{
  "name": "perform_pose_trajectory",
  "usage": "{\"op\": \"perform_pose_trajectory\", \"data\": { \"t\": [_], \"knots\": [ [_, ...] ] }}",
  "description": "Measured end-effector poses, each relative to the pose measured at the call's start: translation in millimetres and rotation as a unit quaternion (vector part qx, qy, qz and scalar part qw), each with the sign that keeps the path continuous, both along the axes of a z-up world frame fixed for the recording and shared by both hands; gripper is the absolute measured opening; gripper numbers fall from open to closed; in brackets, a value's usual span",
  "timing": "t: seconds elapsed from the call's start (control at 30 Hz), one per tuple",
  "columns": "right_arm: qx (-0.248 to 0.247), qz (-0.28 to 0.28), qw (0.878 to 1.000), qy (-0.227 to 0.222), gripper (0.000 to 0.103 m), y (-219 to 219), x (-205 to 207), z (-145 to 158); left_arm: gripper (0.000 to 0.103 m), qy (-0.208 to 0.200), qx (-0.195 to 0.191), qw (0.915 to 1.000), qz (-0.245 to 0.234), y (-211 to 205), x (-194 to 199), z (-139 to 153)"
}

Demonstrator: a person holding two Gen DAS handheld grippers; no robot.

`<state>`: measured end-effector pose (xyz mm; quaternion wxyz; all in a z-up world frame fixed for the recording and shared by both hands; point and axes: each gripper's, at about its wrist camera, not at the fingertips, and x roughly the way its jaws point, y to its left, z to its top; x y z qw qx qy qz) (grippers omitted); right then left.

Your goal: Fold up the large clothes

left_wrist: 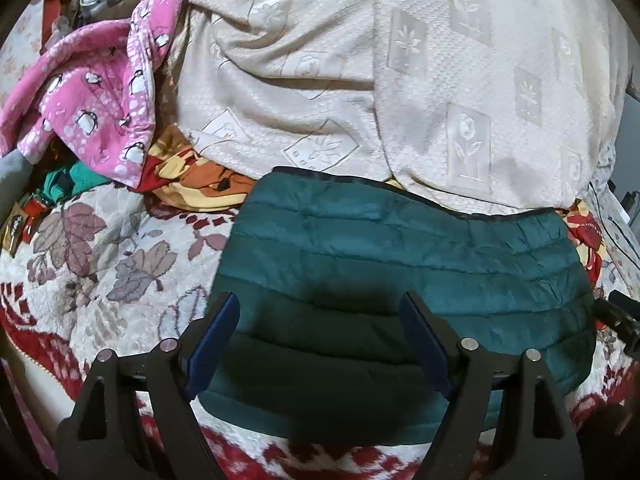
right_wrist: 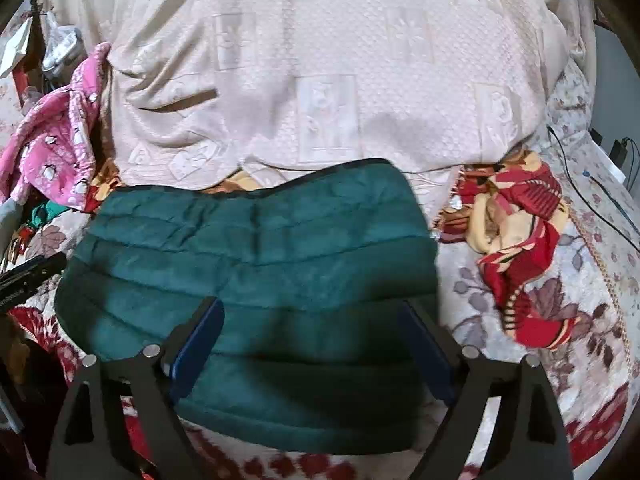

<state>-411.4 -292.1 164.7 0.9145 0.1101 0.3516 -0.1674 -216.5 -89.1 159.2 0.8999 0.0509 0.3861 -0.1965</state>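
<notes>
Teal quilted jacket point(left_wrist: 400, 264), soft and slippery, is best gripped at its near hem; left gripper point(left_wrist: 320, 344) and right gripper point(right_wrist: 312, 344) are held wide apart, empty.

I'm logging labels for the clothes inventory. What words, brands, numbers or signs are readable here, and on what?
None can be read.
Green quilted jacket: no label or logo shows.
Pink penguin garment: pictures only, no words.
Dark packet at the left edge: pale marks, too small and blurred to read.

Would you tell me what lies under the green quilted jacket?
The green quilted jacket rests on a leaf-patterned blanket, which shows around its sides and near edge. Its far edge meets the cream bedspread. Anything directly beneath is covered.
</notes>
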Motion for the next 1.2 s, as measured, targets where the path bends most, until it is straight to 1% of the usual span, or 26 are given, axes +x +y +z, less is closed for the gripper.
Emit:
{"op": "perform_pose_trajectory", "data": {
  "t": [0.2, 0.37, 0.57, 0.77, 0.93, 1.2],
  "knots": [
    [0.007, 0.003, 1.0, -0.006, 0.094, 27, 7, -13, 0.048, -0.013, 0.011, 0.9998, -0.009, -14, -20, -2],
    [0.01, 0.011, 1.0, 0.004, 0.094, 44, 19, -22, 0.048, -0.034, 0.023, 0.9992, -0.005, -19, -34, -4],
    [0.012, 0.014, 1.0, -0.005, 0.094, 58, 23, -23, 0.048, -0.026, 0.026, 0.9993, 0.001, -22, -34, -12],
    [-0.003, 0.017, 1.0, -0.002, 0.094, 69, 29, -23, 0.048, -0.026, 0.031, 0.9992, 0.004, -25, -35, -17],
    [-0.015, 0.013, 1.0, -0.003, 0.095, 73, 32, -23, 0.048, -0.028, 0.034, 0.999, 0.006, -26, -36, -19],
    [-0.015, 0.013, 1.0, 0.002, 0.095, 74, 35, -27, 0.048, -0.027, 0.037, 0.9989, 0.008, -27, -35, -22]
  ]
}}
